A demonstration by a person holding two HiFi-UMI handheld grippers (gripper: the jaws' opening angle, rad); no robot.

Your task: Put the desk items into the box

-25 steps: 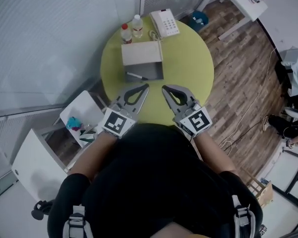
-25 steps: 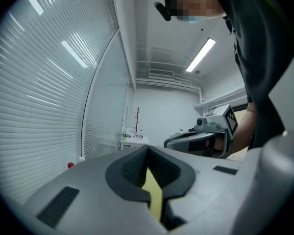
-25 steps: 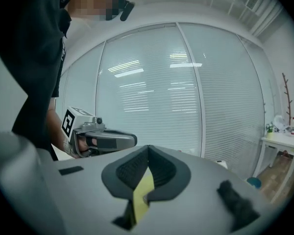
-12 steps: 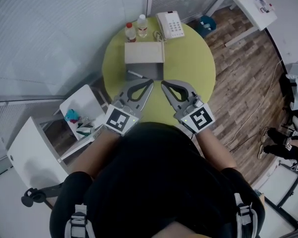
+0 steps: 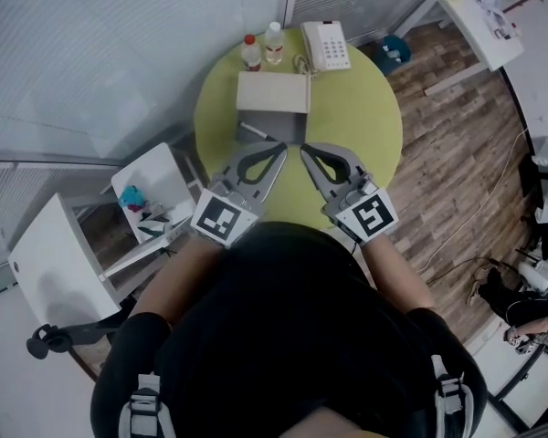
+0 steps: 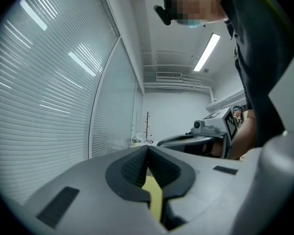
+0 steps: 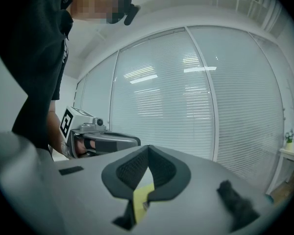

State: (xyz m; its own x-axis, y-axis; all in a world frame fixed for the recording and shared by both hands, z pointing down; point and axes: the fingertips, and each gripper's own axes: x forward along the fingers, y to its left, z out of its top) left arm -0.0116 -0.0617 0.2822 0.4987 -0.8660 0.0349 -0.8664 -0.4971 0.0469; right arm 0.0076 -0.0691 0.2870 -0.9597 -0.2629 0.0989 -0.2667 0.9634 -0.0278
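On the round yellow-green table (image 5: 365, 144) stands a beige box (image 5: 272, 92) with a grey panel in front of it. A dark pen (image 5: 252, 132) lies on that panel. Behind the box are a red-capped bottle (image 5: 250, 52), a clear bottle (image 5: 273, 42) and a white desk phone (image 5: 331, 45). My left gripper (image 5: 281, 148) and right gripper (image 5: 302, 150) hover side by side just short of the box's near edge, both shut and empty. In the left gripper view the left gripper (image 6: 148, 149) has its pads pressed together. The right gripper (image 7: 148, 148) looks the same in its own view.
A white chair (image 5: 155, 190) holding small colourful items (image 5: 134, 223) stands left of the table, next to a white cabinet (image 5: 50, 272). Blinds cover the glass wall at the far left. A white desk (image 5: 479, 12) and a blue bin (image 5: 393, 48) stand on the wood floor to the right.
Both grippers have risen a little and their tips now lie closer to the box's near edge. Both have stayed shut, and the items on the table have not moved.
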